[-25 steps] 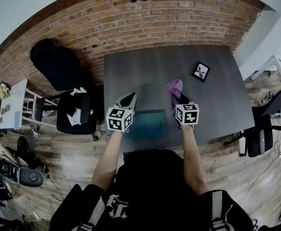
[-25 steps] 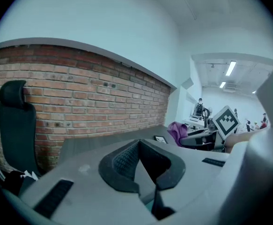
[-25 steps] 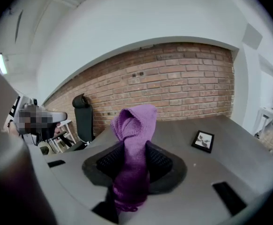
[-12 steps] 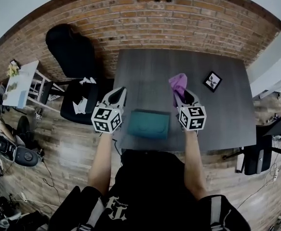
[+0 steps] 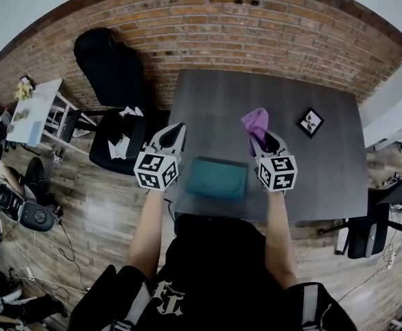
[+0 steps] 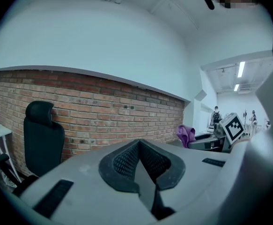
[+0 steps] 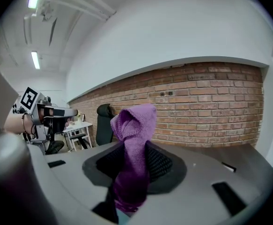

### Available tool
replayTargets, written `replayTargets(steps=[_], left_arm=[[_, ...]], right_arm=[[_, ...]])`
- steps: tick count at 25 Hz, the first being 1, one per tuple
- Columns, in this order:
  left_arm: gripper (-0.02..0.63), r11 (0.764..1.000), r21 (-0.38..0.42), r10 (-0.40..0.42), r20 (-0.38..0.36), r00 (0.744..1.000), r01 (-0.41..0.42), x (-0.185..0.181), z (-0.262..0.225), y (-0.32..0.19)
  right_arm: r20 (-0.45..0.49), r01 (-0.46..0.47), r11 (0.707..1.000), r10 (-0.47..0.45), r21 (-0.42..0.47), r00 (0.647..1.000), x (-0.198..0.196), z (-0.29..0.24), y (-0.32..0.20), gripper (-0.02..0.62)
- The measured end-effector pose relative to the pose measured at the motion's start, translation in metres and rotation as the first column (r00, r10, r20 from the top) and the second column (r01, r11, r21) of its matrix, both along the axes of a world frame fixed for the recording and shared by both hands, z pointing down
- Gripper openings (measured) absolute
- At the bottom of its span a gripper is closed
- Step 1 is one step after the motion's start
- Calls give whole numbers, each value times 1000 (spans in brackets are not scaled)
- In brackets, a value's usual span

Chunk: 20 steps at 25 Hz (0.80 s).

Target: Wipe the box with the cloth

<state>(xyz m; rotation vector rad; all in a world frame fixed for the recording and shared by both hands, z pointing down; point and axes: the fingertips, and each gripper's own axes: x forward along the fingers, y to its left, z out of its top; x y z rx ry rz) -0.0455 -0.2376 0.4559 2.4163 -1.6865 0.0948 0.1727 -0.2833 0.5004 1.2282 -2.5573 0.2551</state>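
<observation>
The teal box (image 5: 218, 178) lies near the table's (image 5: 325, 174) front edge, between your two grippers and touching neither. Left of the box, your left gripper (image 6: 138, 144) has its jaws pressed together on nothing. Right of the box, your right gripper (image 7: 131, 161) pinches the purple cloth (image 7: 135, 125), which is bunched up beyond the box and apart from it.

- Head view: from above the person, steeply down on the table (image 5: 325, 164).
- Left gripper view: close along its jaws, facing the wall (image 6: 103, 107).
- Right gripper view: likewise; both share wall, chair (image 7: 103, 121) and cloth (image 7: 134, 139).
</observation>
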Motion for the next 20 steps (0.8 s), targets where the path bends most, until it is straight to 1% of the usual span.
replayTargets(steps=[20], left_arm=[[14,1000,-6,1,9,1000,-1,10,7,-19]], right_arm=[[5,25,999,-25,-22,1000,-4,9,-9,276]])
